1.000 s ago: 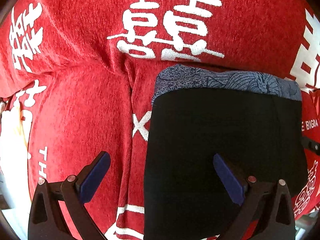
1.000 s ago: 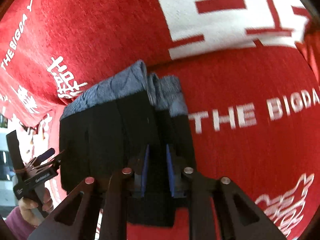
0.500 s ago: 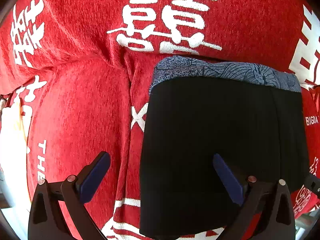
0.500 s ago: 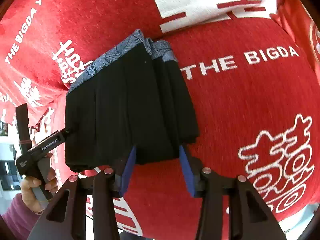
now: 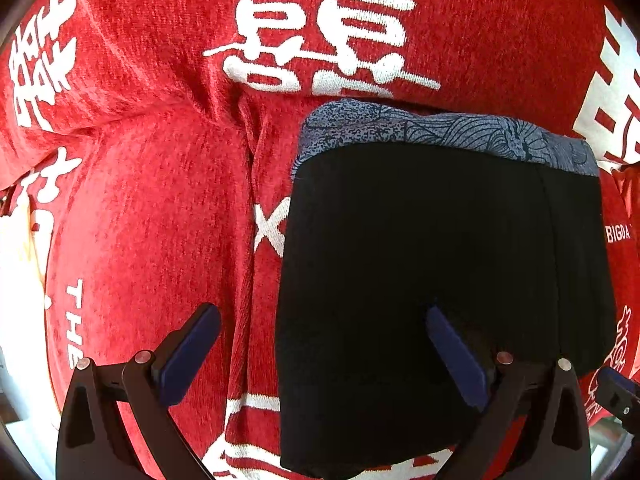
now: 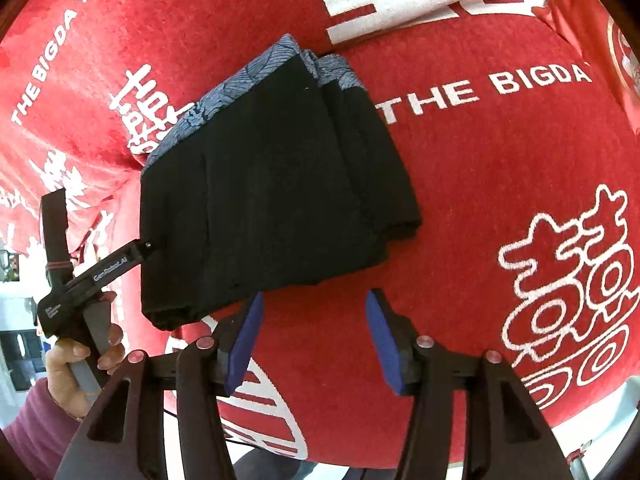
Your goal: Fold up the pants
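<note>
The right gripper stands with its blue-padded jaws apart and nothing between them, just clear of the near edge of the folded black pants with a grey-blue patterned waistband, over bare red cloth. The left gripper is likewise spread wide and empty; its right pad overlaps the black fabric in the left wrist view while its left pad is over the red cloth, and whether that pad touches the fabric cannot be told. In the right wrist view this left gripper appears with its tip at the left edge of the bundle, gripped by the person's hand in a purple sleeve. The pants lie as a compact rectangular bundle on the red plush blanket printed with white characters and lettering, waistband on the far side, several layers showing stepped along the right edge. Judged from this, folding looks essentially complete and the step in hand is letting go and tidying. To do that well, both grippers should lift away straight, with pads kept wide so no layer snags and drags. If the stepped right edge is to be squared, a light sideways nudge with a flat pad would suit better than pinching, since the soft blanket underneath may bunch and pull the stack askew.
</note>
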### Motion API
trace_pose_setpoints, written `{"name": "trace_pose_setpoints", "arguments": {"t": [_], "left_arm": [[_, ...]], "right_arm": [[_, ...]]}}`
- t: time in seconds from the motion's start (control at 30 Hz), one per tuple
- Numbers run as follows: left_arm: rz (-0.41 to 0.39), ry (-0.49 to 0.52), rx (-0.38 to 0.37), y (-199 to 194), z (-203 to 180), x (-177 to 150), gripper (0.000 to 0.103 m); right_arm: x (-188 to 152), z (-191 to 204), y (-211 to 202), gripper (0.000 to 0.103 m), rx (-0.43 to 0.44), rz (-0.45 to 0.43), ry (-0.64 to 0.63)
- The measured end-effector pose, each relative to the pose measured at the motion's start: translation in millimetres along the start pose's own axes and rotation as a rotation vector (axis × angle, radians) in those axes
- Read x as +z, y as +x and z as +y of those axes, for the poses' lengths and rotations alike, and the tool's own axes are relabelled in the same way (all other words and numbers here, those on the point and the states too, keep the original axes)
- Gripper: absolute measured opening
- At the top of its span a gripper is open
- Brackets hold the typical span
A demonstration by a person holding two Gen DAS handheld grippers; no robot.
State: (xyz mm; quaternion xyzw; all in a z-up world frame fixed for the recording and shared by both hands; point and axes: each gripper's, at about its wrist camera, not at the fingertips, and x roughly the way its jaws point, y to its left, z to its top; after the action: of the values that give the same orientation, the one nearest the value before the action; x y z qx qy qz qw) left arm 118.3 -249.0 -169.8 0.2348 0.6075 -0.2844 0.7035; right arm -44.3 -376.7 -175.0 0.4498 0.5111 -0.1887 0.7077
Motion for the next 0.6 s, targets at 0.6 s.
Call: {"name": "trace_pose_setpoints", "arguments": {"t": [0.6], "left_arm": [[0.116,0.010,-0.370,11,57,31,0.103]], "right_arm": [[99,-31,9,0.075,0.166,0.046,-0.123]]}}
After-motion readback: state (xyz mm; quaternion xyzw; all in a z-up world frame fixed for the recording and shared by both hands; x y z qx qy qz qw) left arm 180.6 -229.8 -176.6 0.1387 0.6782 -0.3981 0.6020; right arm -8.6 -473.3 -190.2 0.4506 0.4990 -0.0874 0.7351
